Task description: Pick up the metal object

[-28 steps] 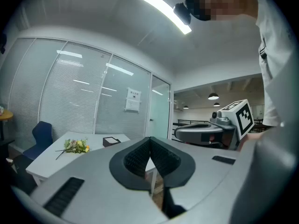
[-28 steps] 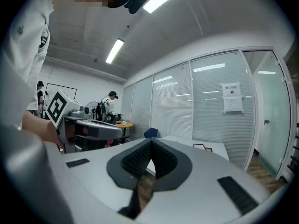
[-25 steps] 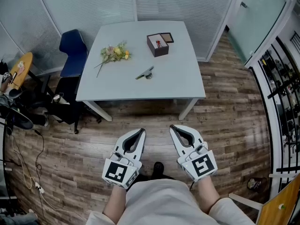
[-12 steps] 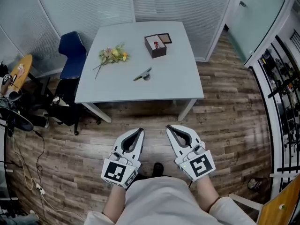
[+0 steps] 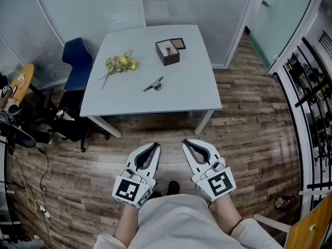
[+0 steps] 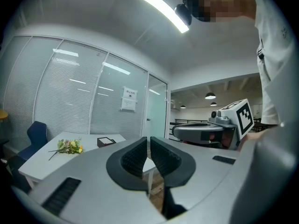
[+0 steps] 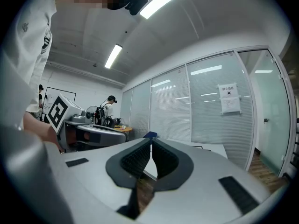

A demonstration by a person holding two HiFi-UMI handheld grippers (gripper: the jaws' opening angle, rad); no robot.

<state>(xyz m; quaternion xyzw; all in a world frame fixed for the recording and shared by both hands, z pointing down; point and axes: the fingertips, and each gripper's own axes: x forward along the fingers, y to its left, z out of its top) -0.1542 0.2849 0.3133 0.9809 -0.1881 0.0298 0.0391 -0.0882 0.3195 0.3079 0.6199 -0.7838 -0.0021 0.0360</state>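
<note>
The metal object [image 5: 153, 84], a slim grey tool, lies near the middle of the pale table [image 5: 181, 95], well ahead of me. Both grippers hang low over the wooden floor, close to my body and short of the table's front edge. My left gripper [image 5: 156, 144] [image 6: 149, 140] has its jaws together and holds nothing. The jaws of my right gripper [image 5: 184, 141] [image 7: 151, 142] are opening but only by a hairline, their tips still look joined, and nothing is between them.
On the table lie a bunch of flowers [image 5: 119, 63] at the left and a dark open box [image 5: 167, 52] at the back. A blue chair [image 5: 77, 64] stands at its left side. Bags and cables [image 5: 21, 128] clutter the left; shelving [image 5: 311, 102] lines the right.
The table and its things have drifted a little left in the head view. Both grippers stay low near my body; the right one has edged slightly left.
</note>
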